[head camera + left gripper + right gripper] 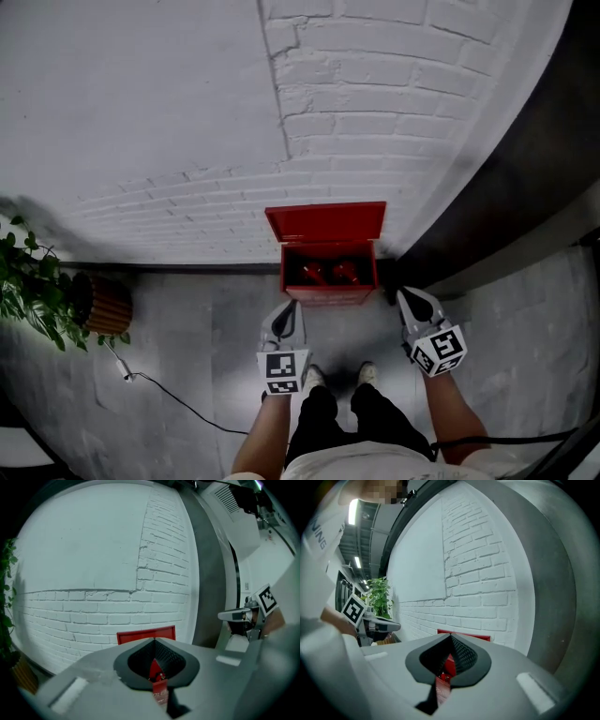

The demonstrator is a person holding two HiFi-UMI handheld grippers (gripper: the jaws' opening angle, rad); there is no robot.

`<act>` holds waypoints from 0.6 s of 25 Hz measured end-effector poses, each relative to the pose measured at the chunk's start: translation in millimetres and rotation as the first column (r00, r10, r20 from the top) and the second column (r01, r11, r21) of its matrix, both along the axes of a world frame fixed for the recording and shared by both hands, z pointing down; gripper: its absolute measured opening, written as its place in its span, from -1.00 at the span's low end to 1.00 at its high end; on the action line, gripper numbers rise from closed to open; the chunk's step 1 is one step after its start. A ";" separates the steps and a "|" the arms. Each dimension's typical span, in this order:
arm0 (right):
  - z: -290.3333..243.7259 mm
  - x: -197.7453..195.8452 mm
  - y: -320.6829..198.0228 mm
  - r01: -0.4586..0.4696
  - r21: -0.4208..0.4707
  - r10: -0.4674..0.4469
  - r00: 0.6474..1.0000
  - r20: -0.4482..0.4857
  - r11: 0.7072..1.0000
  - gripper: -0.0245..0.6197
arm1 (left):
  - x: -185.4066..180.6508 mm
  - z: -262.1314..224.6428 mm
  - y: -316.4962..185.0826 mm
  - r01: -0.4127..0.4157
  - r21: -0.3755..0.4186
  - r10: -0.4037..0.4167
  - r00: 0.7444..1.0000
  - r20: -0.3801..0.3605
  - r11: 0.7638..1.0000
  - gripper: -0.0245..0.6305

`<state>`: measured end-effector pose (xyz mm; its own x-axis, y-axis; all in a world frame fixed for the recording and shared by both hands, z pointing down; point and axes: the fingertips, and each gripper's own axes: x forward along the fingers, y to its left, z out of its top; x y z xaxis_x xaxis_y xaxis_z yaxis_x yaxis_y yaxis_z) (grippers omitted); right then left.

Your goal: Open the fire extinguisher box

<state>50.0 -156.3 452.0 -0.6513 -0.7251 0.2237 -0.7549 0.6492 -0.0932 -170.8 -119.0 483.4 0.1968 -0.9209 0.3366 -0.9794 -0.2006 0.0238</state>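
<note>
red box (328, 272), lid raised against brick wall (169, 131); red contents hard to make out. left gripper (291, 307), right gripper (403, 296): jaws closed, empty, near box front.

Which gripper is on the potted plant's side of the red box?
The left gripper: the potted plant stands further left along the brick wall. The right gripper is at the red box's other corner.

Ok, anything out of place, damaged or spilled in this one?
Nothing damaged or spilled. The red fire extinguisher box stands square against the brick wall with its lid up. The only untidy thing is a loose cable trailing across the floor from beside the plant pot.
</note>
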 end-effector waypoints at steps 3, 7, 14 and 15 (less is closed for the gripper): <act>-15.5 0.3 1.5 0.001 0.017 -0.002 1.000 0.004 1.000 -0.90 | 1.0 -14.4 3.2 0.000 0.007 0.000 1.000 -0.004 1.000 -0.91; -37.0 3.0 10.2 0.011 0.031 -0.011 1.000 -0.010 0.999 -0.90 | 7.0 -39.4 13.8 -0.016 0.017 0.016 1.000 -0.003 1.000 -0.91; -43.5 9.3 -5.0 -0.018 0.038 0.019 0.999 -0.033 0.999 -0.90 | 2.6 -53.0 -0.2 -0.023 0.042 0.022 0.999 0.029 0.999 -0.91; -44.3 8.4 -5.0 -0.017 0.040 0.019 0.999 -0.034 0.999 -0.90 | 1.5 -52.7 -1.2 -0.022 0.042 0.020 0.999 0.031 0.999 -0.91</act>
